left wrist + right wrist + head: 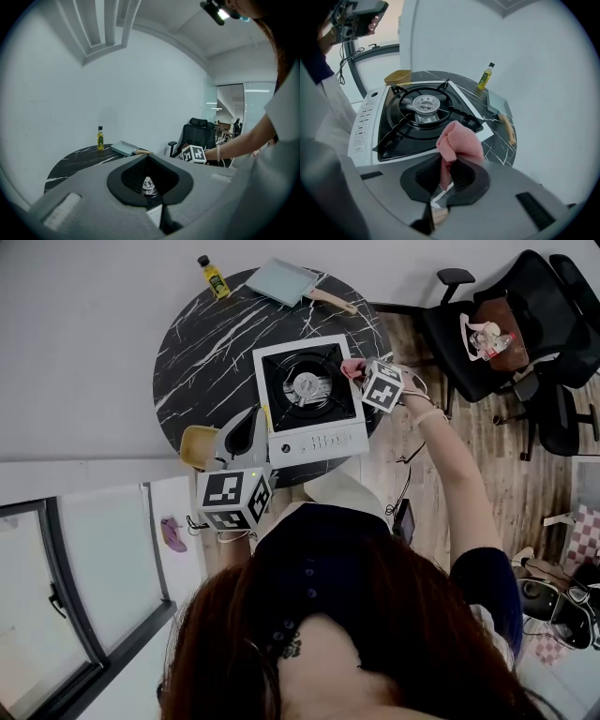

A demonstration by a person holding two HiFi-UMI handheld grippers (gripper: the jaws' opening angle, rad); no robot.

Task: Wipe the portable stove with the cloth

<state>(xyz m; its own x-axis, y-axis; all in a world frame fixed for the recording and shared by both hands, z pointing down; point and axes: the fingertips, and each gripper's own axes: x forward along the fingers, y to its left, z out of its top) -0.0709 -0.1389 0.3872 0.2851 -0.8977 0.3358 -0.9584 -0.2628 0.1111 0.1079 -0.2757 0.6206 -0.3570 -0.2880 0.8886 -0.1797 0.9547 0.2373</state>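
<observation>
Over at the 2 o'clock edge of the stove (309, 399), the right claw (449, 174) is clamped on the pink cloth (459, 140), which bunches up past its tips; my guess is the wiping has barely got going, since the cloth sits at the rim and I can't tell if it's touching; burner (425, 104) and control panel (317, 440) look left to do; left claw (147, 158) is pinched together on nothing, off the stove's 8 o'clock corner above the table (202, 343).
</observation>
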